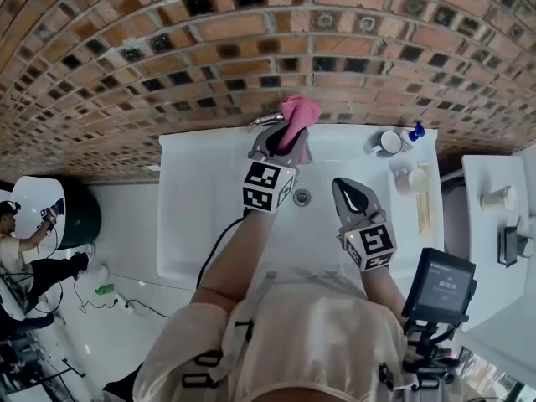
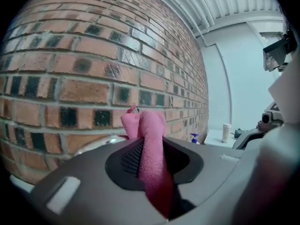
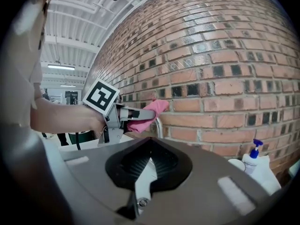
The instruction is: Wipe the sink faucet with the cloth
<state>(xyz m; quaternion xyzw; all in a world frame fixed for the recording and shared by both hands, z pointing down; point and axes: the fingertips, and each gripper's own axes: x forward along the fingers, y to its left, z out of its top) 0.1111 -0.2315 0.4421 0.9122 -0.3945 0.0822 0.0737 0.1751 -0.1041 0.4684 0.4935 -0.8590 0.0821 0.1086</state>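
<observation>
A pink cloth is pinched in my left gripper, which is shut on it; the cloth bunches out past the fingertips. It is held up at the chrome faucet at the back of the white sink, close to the brick wall. In the right gripper view the cloth lies against the top of the faucet's pipe. My right gripper hangs over the basin's right half, jaws together with nothing between them.
The drain sits mid-basin. On the sink's back right stand a cup and a blue-capped spray bottle. A white counter with small items is on the right, a screen device below it.
</observation>
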